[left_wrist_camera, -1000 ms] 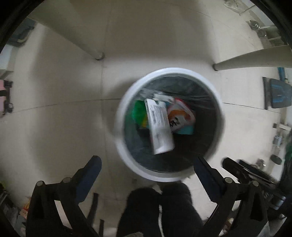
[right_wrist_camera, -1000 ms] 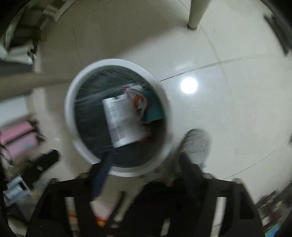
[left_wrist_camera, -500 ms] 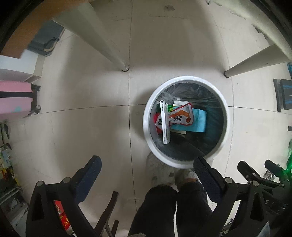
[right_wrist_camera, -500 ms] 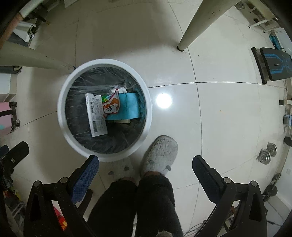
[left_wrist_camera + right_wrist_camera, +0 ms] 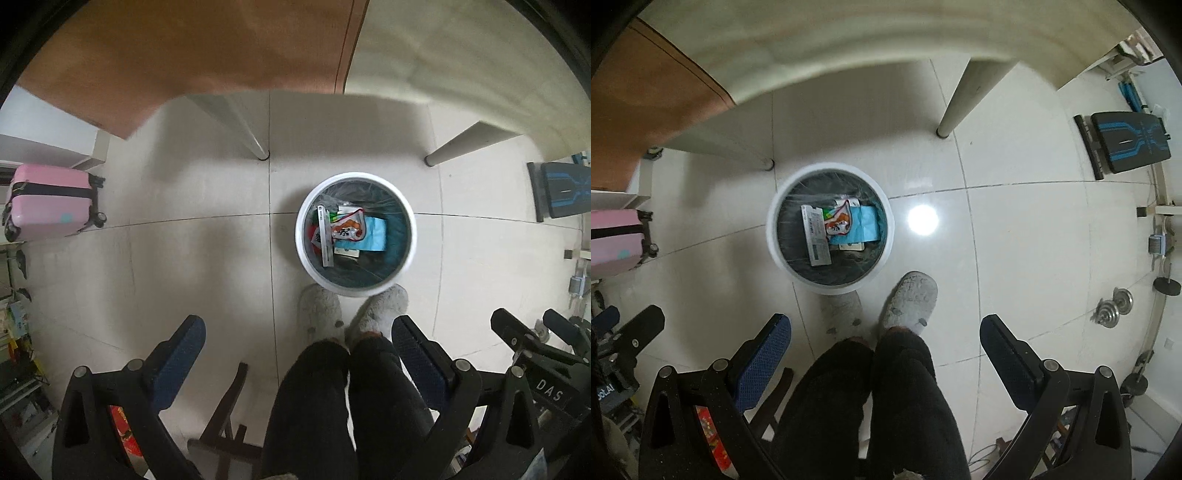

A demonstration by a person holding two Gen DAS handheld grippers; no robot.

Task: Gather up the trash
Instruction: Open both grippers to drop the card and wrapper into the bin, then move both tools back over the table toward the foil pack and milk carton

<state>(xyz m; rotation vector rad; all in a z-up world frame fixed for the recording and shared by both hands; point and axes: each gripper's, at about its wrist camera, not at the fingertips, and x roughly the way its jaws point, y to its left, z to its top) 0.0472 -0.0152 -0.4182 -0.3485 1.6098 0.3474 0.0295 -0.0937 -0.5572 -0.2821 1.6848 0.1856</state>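
Note:
A white round trash bin (image 5: pixel 413 236) (image 5: pixel 771 236) with a dark liner stands on the tiled floor far below. Inside lie a long white box (image 5: pixel 325 240) (image 5: pixel 814 236), an orange-and-white snack wrapper (image 5: pixel 345 229) (image 5: pixel 837 225) and a light blue packet (image 5: pixel 375 238) (image 5: pixel 866 223). My left gripper (image 5: pixel 297 339) points straight down, open, nothing between its blue pads. My right gripper (image 5: pixel 884 334) also points down, open and empty, high above the bin. The right gripper's body (image 5: pixel 535 354) shows at the edge of the left wrist view.
A person's dark-trousered legs (image 5: pixel 886 398) and grey slippers (image 5: pixel 910 301) stand just before the bin. Table legs (image 5: pixel 247 129) (image 5: pixel 955 99) and the tabletop edge (image 5: pixel 849 48) lie beyond it. A pink suitcase (image 5: pixel 48 201) is left, a black-and-blue bench (image 5: pixel 1126 146) right, dumbbells (image 5: pixel 1112 306) near it.
Both grippers have risen well above the bin, which now looks much smaller. The white box has settled inside the bin. The tabletop edge has come into view at the top.

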